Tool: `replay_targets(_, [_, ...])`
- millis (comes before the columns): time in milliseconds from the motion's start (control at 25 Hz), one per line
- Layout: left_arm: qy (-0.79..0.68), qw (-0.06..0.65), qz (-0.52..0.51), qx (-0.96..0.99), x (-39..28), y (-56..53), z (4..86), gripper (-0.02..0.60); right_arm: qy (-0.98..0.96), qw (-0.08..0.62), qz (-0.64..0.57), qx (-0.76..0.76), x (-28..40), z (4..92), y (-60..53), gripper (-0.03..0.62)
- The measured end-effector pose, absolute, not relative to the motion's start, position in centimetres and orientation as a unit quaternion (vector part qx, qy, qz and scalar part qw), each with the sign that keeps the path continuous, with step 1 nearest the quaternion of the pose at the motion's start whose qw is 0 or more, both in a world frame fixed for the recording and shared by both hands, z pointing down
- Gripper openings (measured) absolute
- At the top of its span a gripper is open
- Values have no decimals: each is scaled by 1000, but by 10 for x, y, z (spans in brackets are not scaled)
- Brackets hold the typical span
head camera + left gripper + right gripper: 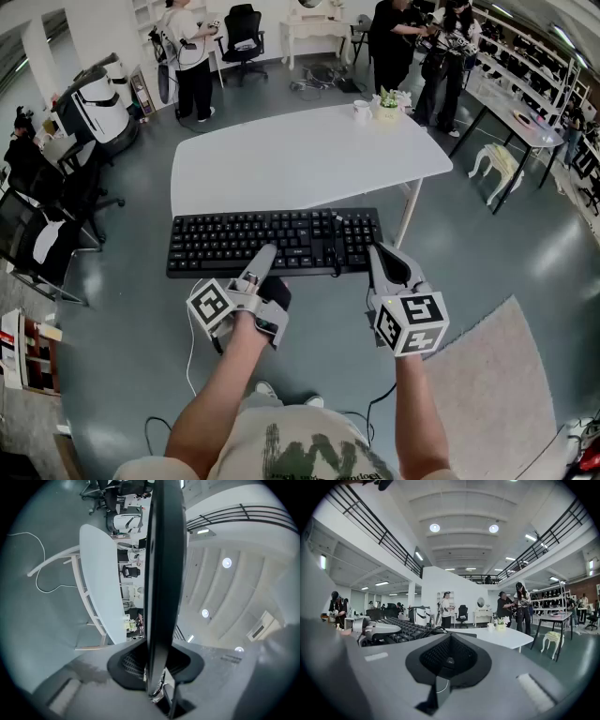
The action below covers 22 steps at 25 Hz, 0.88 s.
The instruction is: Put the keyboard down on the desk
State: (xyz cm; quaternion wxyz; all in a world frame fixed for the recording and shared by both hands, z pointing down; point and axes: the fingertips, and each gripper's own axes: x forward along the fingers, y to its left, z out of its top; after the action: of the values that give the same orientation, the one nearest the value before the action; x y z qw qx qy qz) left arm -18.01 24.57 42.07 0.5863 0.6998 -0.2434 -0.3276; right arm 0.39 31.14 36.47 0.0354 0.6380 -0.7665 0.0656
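left claw (264, 255) gripping, right claw (381, 253) closed

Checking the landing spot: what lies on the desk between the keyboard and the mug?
Nothing: in the head view the white desk is bare between keyboard and mug.

The hall is bright and even. Light comes from round ceiling lamps (434, 527) and long strips (418, 555), which give small glare spots. Under the white desk (309, 159) the shadow is only soft. Both gripper views bend strongly at the edges and have black corners. In my left gripper view the keyboard (164, 573) is a dark, unsharp bar close to the lens.
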Motion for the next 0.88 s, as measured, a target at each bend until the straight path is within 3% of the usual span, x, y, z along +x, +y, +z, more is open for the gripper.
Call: replay_targets(880, [-240, 587, -332, 698, -166, 207, 445, 87, -766, 41, 73, 638, 18, 396, 279, -2])
